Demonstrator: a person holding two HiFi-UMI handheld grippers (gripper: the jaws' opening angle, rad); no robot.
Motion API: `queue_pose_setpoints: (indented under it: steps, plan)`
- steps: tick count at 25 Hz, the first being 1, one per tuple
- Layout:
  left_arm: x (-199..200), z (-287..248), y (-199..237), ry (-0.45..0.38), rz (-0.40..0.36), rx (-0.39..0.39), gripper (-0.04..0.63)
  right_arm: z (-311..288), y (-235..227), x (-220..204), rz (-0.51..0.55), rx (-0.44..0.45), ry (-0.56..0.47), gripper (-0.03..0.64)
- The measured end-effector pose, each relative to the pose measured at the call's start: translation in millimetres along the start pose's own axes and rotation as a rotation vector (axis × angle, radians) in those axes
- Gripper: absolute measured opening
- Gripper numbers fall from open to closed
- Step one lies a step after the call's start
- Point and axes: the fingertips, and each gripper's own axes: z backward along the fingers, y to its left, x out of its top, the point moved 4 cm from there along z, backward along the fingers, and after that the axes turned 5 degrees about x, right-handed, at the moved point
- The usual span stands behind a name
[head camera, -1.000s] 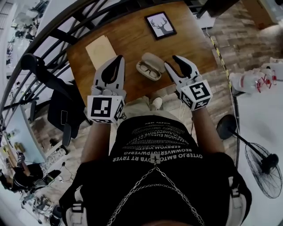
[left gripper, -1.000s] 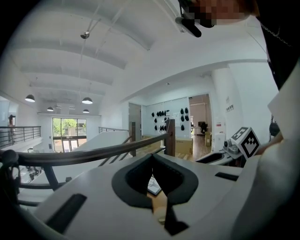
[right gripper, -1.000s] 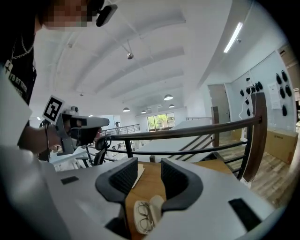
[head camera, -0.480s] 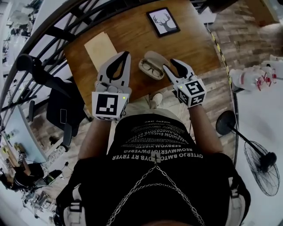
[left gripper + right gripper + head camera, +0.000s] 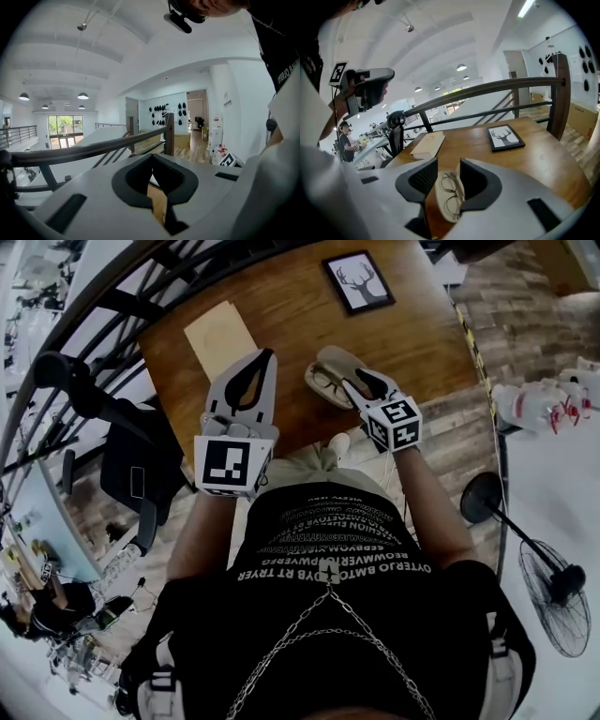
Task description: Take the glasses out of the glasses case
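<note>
Head view: shirt lettering [image 5: 328, 542] unreadable; glasses [image 5: 327, 382] in case [image 5: 343, 356].

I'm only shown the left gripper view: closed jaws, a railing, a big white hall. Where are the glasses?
Observer: The glasses lie in an open glasses case on the wooden table.
Visitor: Is anything gripping them?
Observer: No; the right gripper has its jaws apart, with the case between them.
Visitor: What else is on that table?
Observer: A framed deer picture and a beige booklet.
</note>
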Motion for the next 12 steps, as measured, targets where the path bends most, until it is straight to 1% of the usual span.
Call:
queue_pose_setpoints:
  steps: [8, 12]
  plan:
    - [-4, 4, 12, 0.008, 0.001, 0.013, 0.025, -41, -15, -40, -0.018, 0.003, 0.123, 0.152]
    - [-12, 3, 9, 0.023, 0.008, -0.001, 0.025, -57, -20, -59, -0.018, -0.002, 0.174, 0.152]
